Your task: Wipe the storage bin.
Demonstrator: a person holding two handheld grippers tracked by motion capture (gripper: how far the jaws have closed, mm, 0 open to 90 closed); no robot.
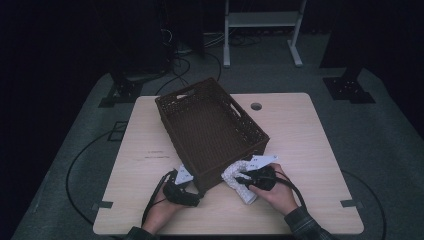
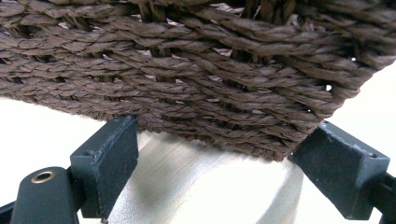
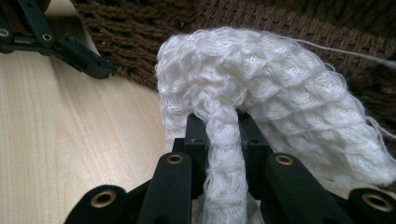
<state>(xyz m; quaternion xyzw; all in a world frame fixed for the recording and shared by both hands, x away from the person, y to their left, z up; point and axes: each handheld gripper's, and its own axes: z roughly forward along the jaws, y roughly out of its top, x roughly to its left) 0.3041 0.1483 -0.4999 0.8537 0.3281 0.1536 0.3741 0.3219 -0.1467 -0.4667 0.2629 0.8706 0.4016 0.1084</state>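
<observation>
while the right gripper (image 3: pixel 219 122) pinches a white knitted cloth (image 3: pixel 280 102) just beside the woven basket (image 1: pixel 210 125), its jaws are clamped. the left gripper (image 2: pixel 229 154) stands wide open, straddling the basket's near corner

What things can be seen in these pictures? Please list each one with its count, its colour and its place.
basket: one, dark brown woven, on the middle of the table, turned at an angle, its near corner between the two grippers
cloth: one, white waffle-knit, at the basket's near right side, a fold pinched in the right gripper
table: one, light wood, with a round hole near its far edge
frame: one, white, on the floor behind the table
cables: several, black, on the grey floor
left gripper: one, black, jaws open at the basket's near corner
right gripper: one, black, shut on the cloth
hands: two, at the near table edge, each holding a gripper
</observation>
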